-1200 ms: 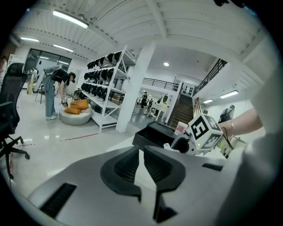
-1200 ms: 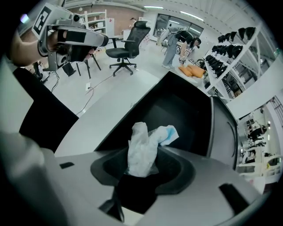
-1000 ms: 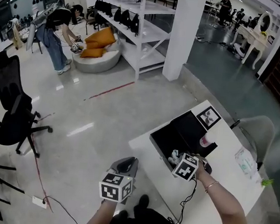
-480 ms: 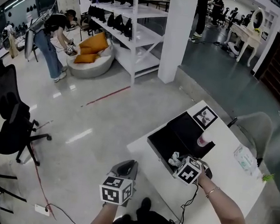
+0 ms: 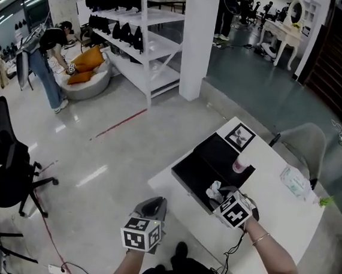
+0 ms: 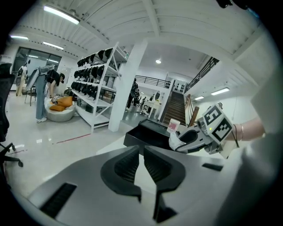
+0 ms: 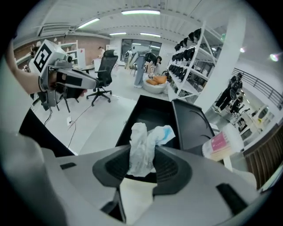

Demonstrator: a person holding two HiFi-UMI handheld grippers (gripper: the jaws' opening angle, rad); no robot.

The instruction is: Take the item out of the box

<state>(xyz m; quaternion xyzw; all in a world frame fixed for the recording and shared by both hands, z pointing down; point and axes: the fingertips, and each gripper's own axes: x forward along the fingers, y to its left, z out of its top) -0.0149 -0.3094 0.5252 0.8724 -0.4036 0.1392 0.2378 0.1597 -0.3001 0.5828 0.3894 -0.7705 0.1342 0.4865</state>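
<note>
A shallow black box (image 5: pixel 186 178) lies open on the white table (image 5: pixel 275 207). My right gripper (image 5: pixel 220 196) hovers over the box's near end, shut on a crumpled white tissue with a blue patch (image 5: pixel 214 190). In the right gripper view the tissue (image 7: pixel 143 148) stands up between the pads of the gripper (image 7: pixel 142 161), above the box's dark inside (image 7: pixel 152 115). My left gripper (image 5: pixel 152 207) hangs off the table's near-left side, over the floor. Its jaws (image 6: pixel 142 161) are shut with nothing in them.
A small cup with a pink label (image 5: pixel 239 164) stands by the box's right side. The box lid with a picture (image 5: pixel 239 136) lies at its far end. A clear packet (image 5: pixel 293 182) rests on the table's right part, and a grey chair (image 5: pixel 299 146) stands behind.
The head view has swung a little, so the table sits slightly higher and further left. The right gripper keeps the tissue over the box's near end. The left gripper has barely moved.
</note>
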